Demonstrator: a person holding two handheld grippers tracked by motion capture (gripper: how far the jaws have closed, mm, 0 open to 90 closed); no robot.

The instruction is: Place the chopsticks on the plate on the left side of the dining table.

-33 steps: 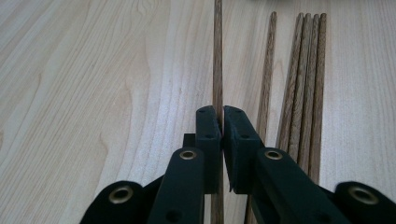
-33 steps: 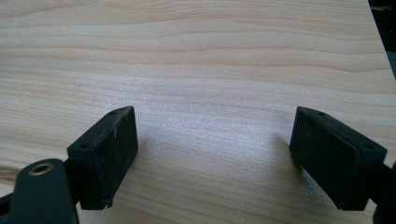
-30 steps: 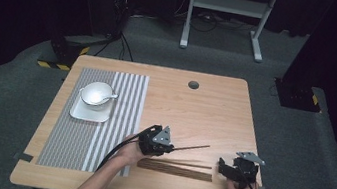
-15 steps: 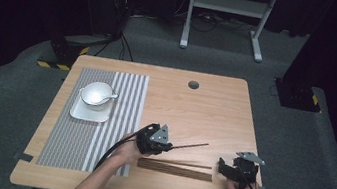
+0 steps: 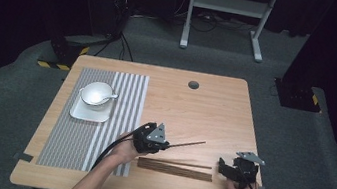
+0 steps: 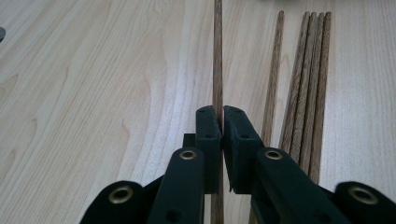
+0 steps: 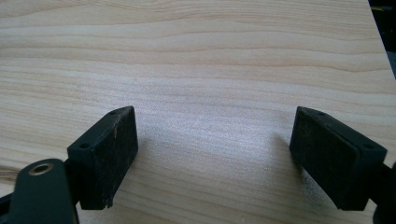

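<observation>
Step in hand: picking one chopstick (image 6: 217, 56) off the counter (image 5: 214, 111). Left tongs (image 5: 165, 144) pinch it near its butt end, jaws pressed together on the shaft; it runs straight out ahead of them, far tip lifted off the wood in the high view. Remaining chopsticks (image 6: 306, 79) lie just to the right of the left tongs, bundled side by side on the counter, one slightly apart toward the held stick. Right tongs (image 7: 212, 154) spread wide, holding nothing, hovering just over bare counter beyond the bundle's far end.

Next move, my read: carry the stick over to the striped mat (image 5: 100, 130) by the bowl (image 5: 95, 95), behind and left of the left tongs. Needs a firm pinch so the stick doesn't pivot.
</observation>
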